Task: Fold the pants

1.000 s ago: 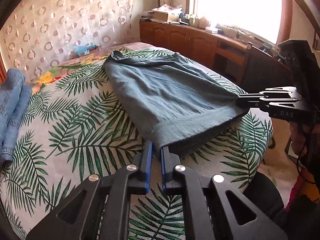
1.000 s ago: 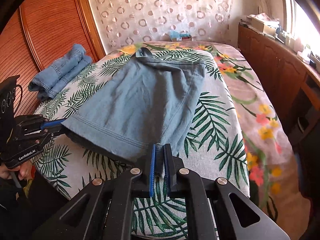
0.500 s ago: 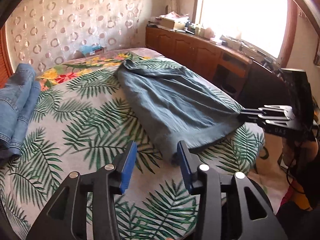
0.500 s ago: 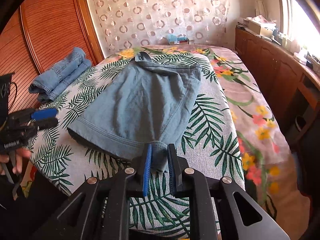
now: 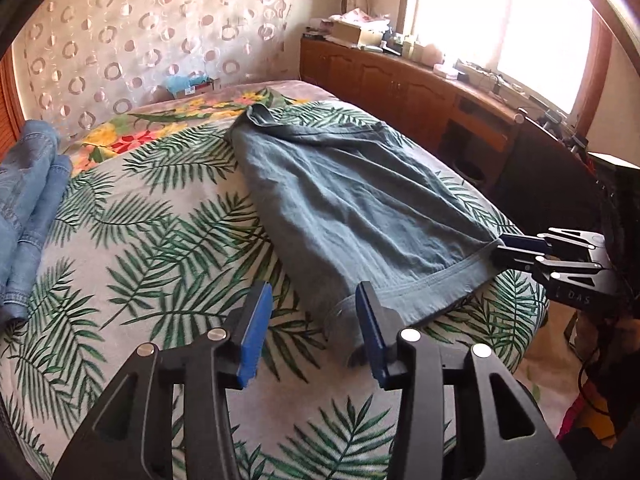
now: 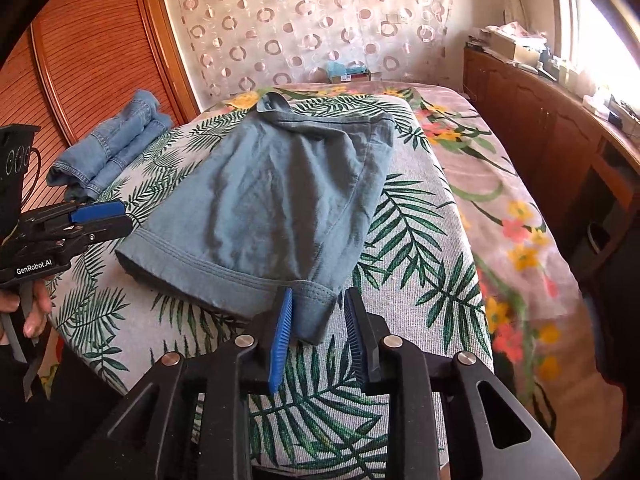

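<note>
Grey-blue pants (image 5: 348,208) (image 6: 272,200) lie folded flat on the palm-leaf bed cover (image 5: 160,240), hem toward me. My left gripper (image 5: 314,332) stands open at the hem's left corner, and the cloth lies loose by its right pad without being pressed. In the right wrist view it shows at the left edge (image 6: 100,220), a person's hand (image 6: 32,312) below it. My right gripper (image 6: 318,336) is opening; the hem's right corner (image 6: 316,312) lies slack between its blue pads. The left wrist view shows the right gripper (image 5: 520,252) at the hem's far end.
Folded blue jeans (image 5: 28,200) (image 6: 112,148) are stacked at the bed's left side. A wooden cabinet (image 5: 400,88) (image 6: 540,120) with clutter runs under the window on the right. A slatted wooden wardrobe (image 6: 80,60) stands on the left. A blue box (image 5: 188,84) sits at the bed's head.
Both grippers were shut on the hem's corners and have let go. The left one opened first and drew back a little; the right one has spread since. The hem now rests on the bed.
</note>
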Available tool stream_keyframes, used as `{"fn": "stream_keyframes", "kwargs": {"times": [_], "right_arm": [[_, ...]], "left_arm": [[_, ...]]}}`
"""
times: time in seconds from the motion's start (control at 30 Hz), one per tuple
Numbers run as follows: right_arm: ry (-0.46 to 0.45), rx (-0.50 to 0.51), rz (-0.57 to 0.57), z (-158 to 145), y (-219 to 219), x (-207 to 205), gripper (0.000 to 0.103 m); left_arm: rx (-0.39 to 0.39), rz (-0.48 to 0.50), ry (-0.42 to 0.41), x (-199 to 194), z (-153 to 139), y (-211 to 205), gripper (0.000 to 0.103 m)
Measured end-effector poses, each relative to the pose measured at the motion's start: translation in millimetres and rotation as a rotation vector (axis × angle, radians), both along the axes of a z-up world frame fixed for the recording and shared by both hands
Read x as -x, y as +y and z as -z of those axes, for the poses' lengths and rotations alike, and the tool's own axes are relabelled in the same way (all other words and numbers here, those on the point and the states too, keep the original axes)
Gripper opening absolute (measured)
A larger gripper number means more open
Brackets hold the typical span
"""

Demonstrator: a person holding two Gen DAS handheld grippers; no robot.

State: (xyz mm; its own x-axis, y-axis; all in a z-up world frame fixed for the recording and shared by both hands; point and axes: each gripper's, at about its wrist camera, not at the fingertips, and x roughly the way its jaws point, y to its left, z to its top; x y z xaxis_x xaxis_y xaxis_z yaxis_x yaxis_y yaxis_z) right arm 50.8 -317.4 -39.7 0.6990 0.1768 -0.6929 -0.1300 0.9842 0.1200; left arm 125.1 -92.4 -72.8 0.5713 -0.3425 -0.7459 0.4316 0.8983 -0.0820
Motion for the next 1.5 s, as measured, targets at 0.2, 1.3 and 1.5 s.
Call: {"fn": "stream_keyframes", "kwargs": {"times": [0.2,1.3,1.5], "right_arm": [[0.008,0.004,0.002,5.0,-1.0,-3.8,0.030],[0.003,-0.019,-0.039,8.4,-1.7,-0.2,0.013],[-0.013,-0.023,-0.065,-0.9,6.4,5.1,0.011]], "left_arm": [[-0.019,0.002,0.016,-5.6,6.6,-6.3,0.044],[0.119,0.043,0.094,3.4,28.8,-5.4,0.018],[0.119,0.052,0.058,17.9,12.6,0.1,0.012]]}}
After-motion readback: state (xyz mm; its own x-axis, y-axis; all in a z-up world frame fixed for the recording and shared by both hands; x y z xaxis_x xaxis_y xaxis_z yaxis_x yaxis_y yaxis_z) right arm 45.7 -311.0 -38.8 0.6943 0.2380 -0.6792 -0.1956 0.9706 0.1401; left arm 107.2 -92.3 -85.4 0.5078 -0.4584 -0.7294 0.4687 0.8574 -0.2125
